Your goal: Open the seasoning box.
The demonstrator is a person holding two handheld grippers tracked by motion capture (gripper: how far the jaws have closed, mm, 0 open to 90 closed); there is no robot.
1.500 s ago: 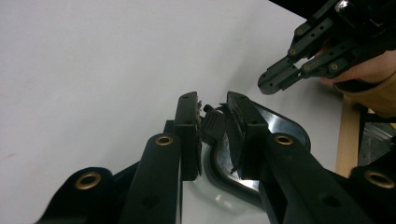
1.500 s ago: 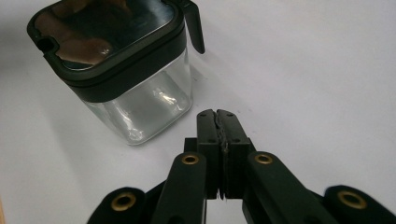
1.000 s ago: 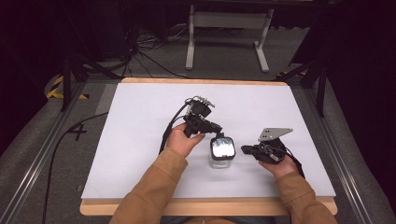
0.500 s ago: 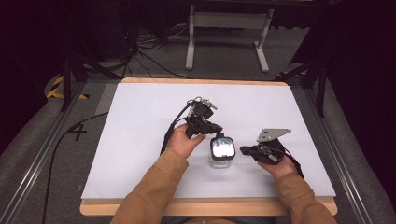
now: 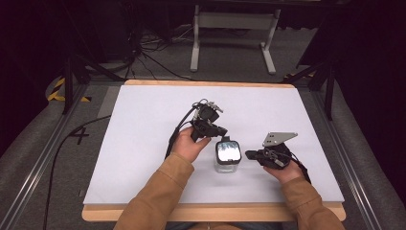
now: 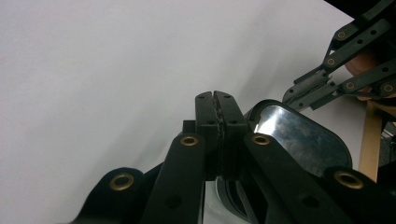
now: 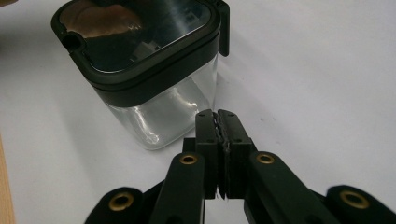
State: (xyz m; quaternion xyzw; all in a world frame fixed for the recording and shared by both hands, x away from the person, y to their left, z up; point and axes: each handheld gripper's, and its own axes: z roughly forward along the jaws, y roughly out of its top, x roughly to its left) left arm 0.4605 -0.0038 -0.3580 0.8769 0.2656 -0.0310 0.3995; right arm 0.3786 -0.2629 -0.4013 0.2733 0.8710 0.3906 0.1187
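A small clear jar (image 5: 227, 155) with a black lid and a glossy top stands on the white table (image 5: 139, 143), between my two hands. My left gripper (image 5: 221, 130) is just beyond the jar's far left corner. Its jaws have just been closing and now stand shut with nothing between them. From the left gripper view, the left gripper (image 6: 216, 100) sits beside the jar's lid (image 6: 299, 135). My right gripper (image 5: 249, 154) points at the jar from the right, shut and empty. The right gripper (image 7: 217, 116) lies low, a short way from the jar's glass wall (image 7: 159, 116).
The right gripper carries a grey three-cornered plate (image 5: 279, 138). A cable (image 5: 174, 136) trails from the left gripper across the table. A metal stand (image 5: 232, 28) and floor cables (image 5: 143, 48) lie beyond the table's far edge. The wooden front edge (image 5: 215, 213) is near me.
Both hands stay where they were beside the jar. The jar has not moved.
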